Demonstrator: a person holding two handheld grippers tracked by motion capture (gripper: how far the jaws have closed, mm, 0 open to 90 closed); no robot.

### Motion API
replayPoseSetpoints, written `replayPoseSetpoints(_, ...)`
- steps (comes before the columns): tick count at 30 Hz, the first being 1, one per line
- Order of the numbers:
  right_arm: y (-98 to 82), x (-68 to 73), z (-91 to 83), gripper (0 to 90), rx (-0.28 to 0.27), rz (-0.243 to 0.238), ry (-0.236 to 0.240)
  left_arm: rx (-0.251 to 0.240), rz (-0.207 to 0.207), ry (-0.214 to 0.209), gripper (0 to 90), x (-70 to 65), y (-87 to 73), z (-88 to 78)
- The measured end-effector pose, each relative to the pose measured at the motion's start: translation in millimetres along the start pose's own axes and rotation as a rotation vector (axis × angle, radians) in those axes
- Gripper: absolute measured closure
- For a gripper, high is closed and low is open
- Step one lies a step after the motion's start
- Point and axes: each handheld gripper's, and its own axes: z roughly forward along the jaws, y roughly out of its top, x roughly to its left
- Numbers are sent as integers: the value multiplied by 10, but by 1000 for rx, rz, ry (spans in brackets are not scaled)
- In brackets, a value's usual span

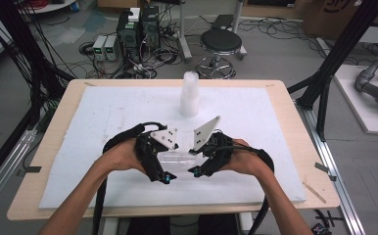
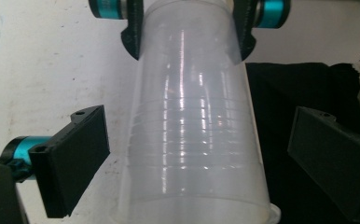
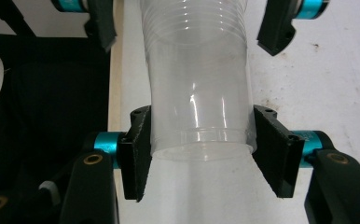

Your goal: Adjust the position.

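A clear plastic cup (image 1: pixel 179 159) lies on its side between the two hands, just above the white foam sheet (image 1: pixel 104 112) that covers the tabletop (image 1: pixel 74 85), near the middle of its near edge. The cup's long axis runs left to right, from one pair of tongs to the other.

The right tongs (image 3: pixel 201 151) are pinching the cup: in the right gripper view both jaws press against its wall near the narrow, closed base. The left tongs (image 2: pixel 201 163) stand spread around the wide, rimmed end; in the left gripper view each jaw is clear of the wall, with a gap on either side. In that same view the right tongs' jaws show at the far end, gripping the base.

So the cup lies straight ahead of the left tongs, mouth end nearest them, and already between their jaws. It looks like closing them would be enough to take hold.

A stack of white cups (image 1: pixel 190 95) stands upright toward the far edge, well apart.
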Motion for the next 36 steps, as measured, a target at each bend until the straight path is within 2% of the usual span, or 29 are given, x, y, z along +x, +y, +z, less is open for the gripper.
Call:
replayPoseSetpoints(1,-8,-3,-6,431,-5,2,-3,-14,-6,0,52,-5,-7,-9)
replayPoseSetpoints(2,-19,-9,-9,431,-15,-2,-7,-48,-10,12,53,-6,-22,-21)
replayPoseSetpoints(3,-37,-5,-20,431,-24,5,-5,-91,-9,22,53,-5,-44,-46)
replayPoseSetpoints(4,-63,-1,-30,431,-43,7,-8,-162,-7,34,52,-12,-89,-76)
replayPoseSetpoints(5,-103,-5,-44,431,-71,6,-6,-203,-3,44,52,-13,-127,-104)
replayPoseSetpoints(6,-141,-7,-54,431,-104,12,-7,-229,-4,51,53,-19,-157,-119)
replayPoseSetpoints(8,-223,-11,-71,431,-160,39,-5,-276,4,107,52,-41,-232,-151)
replayPoseSetpoints(11,-348,-16,-69,431,-234,73,-2,-367,-14,148,52,-73,-363,-175)
replayPoseSetpoints(14,-441,-12,-56,430,-299,93,-1,-433,-20,170,52,-92,-464,-169)
replayPoseSetpoints(16,-505,0,-48,429,-356,87,-8,-502,-35,179,52,-110,-536,-145)
replayPoseSetpoints(18,-547,1,-29,429,-402,89,9,-551,-55,189,53,-120,-597,-115)
replayPoseSetpoints(21,-590,17,-1,429,-432,100,18,-607,-77,192,52,-131,-675,-64)
replayPoseSetpoints(25,-649,31,42,429,-504,116,30,-660,-87,186,52,-158,-751,15)
replayPoseSetpoints(28,-689,46,81,429,-540,118,32,-686,-92,207,52,-182,-794,76)
replayPoseSetpoints(33,-722,68,135,429,-566,102,43,-749,-124,164,52,-194,-845,161)
replayPoseSetpoints(36,-732,73,162,429,-576,101,48,-752,-123,151,53,-201,-833,194)
